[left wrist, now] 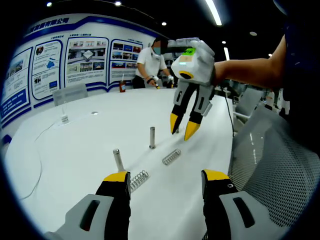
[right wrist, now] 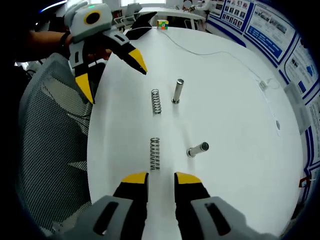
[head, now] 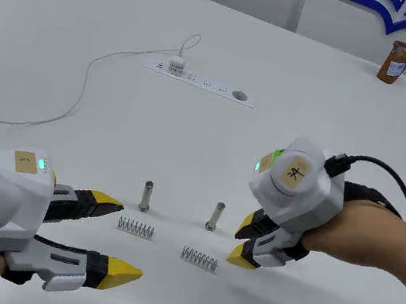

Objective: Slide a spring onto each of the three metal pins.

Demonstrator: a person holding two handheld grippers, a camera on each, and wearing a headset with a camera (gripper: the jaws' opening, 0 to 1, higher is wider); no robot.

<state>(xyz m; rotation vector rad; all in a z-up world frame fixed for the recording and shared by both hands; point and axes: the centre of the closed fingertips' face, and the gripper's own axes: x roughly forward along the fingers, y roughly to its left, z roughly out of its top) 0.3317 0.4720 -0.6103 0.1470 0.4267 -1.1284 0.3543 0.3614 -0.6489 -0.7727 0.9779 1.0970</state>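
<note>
Left claw (head: 114, 235): jaws spread wide, nothing between them. It hangs over the desk's near edge, and its yellow tips point toward the pins and springs without touching any.
Right claw (right wrist: 161, 178): open by a narrow gap and holding nothing. In the head view its tips point down, just beside the right pin and the right spring, and they look clear of both.
Left pin (head: 146, 196): stands upright on the desk (head: 66, 33), just past the upper tip of the left claw.
Right pin (head: 215, 216): upright, level with the left pin and apart from it, close to the right claw's tips.
Left spring (head: 135, 227): lies flat on the desk, just on the near-edge side of the left pin, not on it.
Right spring (head: 200, 259): lies flat, just nearer the near edge than the right pin, off the pin.
Power strip (head: 199, 82): lies toward the far edge with a white plug (head: 177, 65) in it. A cable (head: 80, 91) runs off to the left edge.
Cup (head: 398, 62): brown, with a straw, at the far right corner.
</note>
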